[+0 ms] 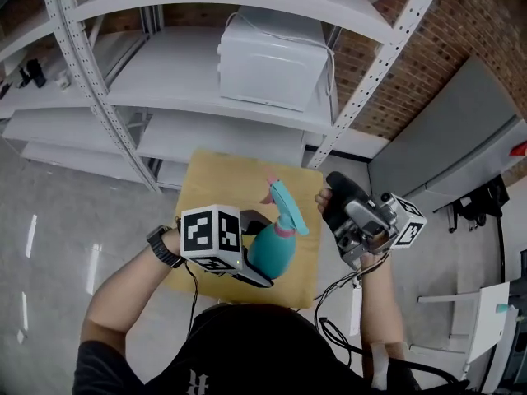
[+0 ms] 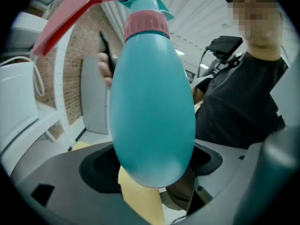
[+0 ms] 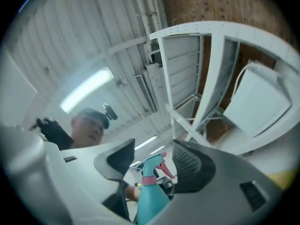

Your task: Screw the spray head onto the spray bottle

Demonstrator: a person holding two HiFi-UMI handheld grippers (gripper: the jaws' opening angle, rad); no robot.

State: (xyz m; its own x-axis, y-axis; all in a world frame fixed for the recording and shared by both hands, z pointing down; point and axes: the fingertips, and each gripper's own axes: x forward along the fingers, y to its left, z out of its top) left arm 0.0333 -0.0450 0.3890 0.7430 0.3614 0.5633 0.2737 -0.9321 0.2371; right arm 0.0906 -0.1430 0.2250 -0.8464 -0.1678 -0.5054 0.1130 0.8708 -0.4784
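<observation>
Spray bottle (image 1: 273,250) is up off the wooden table (image 1: 206,179), with its teal body clamped in the left gripper (image 1: 257,263). In the left gripper view the jaws sit tight on either side of the body's lower half, and the btm end pokes toward the camera.

Spray head (image 1: 284,206) is on the neck. Pink collar (image 1: 285,230) sits down on the shoulder w/ no gap I can see. The left gripper view shows the collar square on top and the pink trigger (image 2: 70,20) sticking out to one side.

Right gripper (image 1: 342,189) is near the head, on its right, and not touching it. In the right gripper view its jaws are partway apart w/ nothing between the pads, and the bottle only shows beyond them.

Main job looks done or v. close, since the head is mounted & straight. Can't tell from these views whether the threads are fully tight. Prob. left to do: maybe one more twist of the collar as a check, then set the bottle down on the table.
</observation>
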